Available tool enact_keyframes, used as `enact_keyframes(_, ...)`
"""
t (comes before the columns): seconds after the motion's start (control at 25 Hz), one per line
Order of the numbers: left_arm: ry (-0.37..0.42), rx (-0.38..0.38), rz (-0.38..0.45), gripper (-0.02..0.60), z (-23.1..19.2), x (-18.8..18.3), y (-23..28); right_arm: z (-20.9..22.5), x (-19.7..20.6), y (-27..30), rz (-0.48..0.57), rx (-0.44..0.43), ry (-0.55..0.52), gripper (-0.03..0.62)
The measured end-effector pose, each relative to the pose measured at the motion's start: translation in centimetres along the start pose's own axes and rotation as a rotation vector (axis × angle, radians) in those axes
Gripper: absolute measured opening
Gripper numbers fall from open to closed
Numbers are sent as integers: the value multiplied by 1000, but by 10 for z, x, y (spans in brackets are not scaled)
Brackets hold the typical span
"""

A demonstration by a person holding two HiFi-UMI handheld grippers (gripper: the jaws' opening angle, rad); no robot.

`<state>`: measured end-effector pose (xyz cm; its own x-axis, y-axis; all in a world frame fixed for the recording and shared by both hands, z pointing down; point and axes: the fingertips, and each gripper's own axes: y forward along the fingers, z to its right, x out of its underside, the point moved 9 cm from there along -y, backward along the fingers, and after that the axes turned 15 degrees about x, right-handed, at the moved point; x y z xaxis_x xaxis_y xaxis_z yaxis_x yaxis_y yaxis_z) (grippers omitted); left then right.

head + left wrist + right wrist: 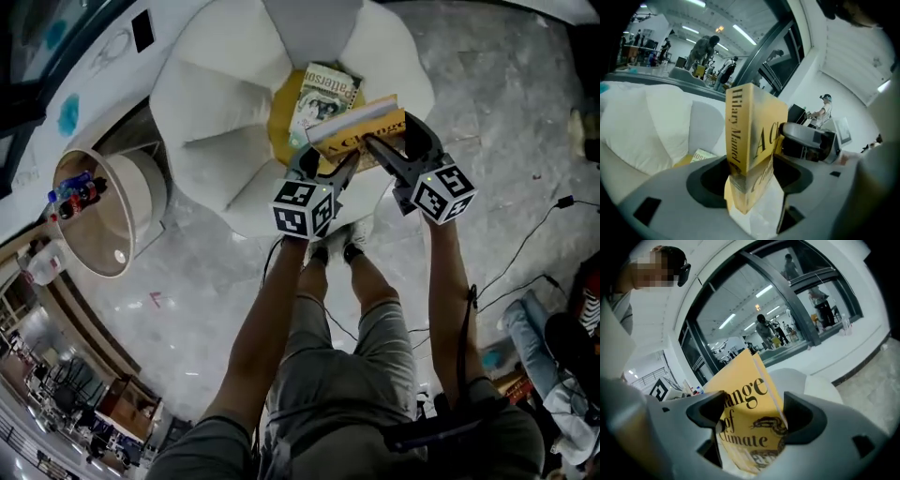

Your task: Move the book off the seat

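Jaws of left gripper (329, 162) and right gripper (392, 137) clamp opposite edges of the yellow book (362, 123), clear above the seat (225, 103).

We have both forearms stretched out ahead, side by side, the left gripper (326, 161) and the right gripper (398, 141) close together and tilted slightly down, each with jaws wide and clamped on the yellow book (361, 124).
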<state>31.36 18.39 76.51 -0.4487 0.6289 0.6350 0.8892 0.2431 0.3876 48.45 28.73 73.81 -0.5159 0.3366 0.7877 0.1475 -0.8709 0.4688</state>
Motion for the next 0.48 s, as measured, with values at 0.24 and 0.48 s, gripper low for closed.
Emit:
enact_keyframes(0.24, -1, -56, 140, 307, 73, -76, -76, -84, -101, -45, 62, -29, -121, 385)
enact_keyframes(0.48, 164, -69, 272, 307, 156, -174, -154, -160, -202, -104, 214, -24, -133, 385)
